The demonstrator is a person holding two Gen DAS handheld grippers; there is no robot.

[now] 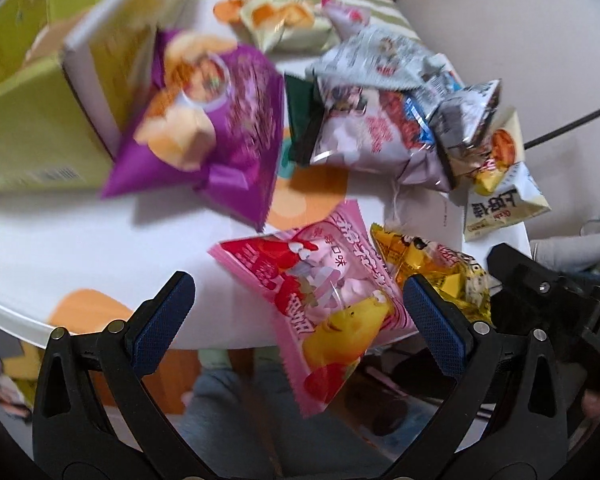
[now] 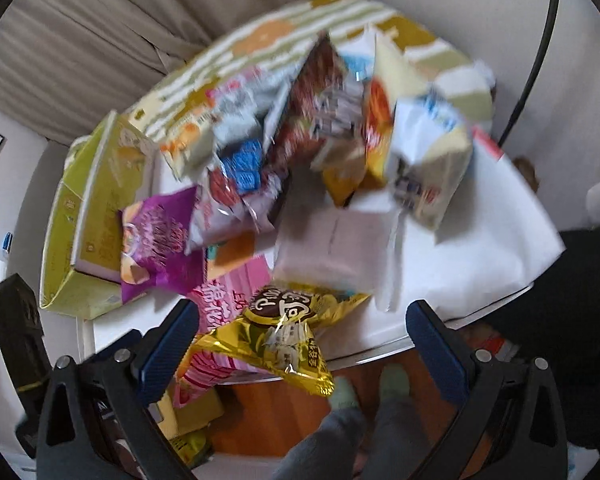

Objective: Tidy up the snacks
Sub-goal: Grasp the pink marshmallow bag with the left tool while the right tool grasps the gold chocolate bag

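While both tongs hang spread and empty over the table's near edge, the sorting looks barely begun. The left gripper (image 1: 298,300) frames the pink bag (image 1: 320,300), which overhangs the rim of the table (image 1: 80,240); its pads (image 1: 162,320) touch nothing. The right gripper (image 2: 302,332) likewise stands apart around the gold bag (image 2: 276,340), which lies partly on the pink one and also juts past the edge.

Judging by this, the step in hand is the approach to a first pick. Each gripper would need to drop lower and close on a crimped end, since the slick, puffy film may slide out of a grip across the middle.

Outward from the left gripper, at 11 o'clock, the purple bag (image 1: 204,120) leans against the green box (image 1: 32,132), the likely bin. At 1 o'clock sits the heap of mixed packets (image 1: 400,112), tangled and overlapping. The overlap of gold on pink means lifting one may drag the other off the table. Motion blur hides finer detail.
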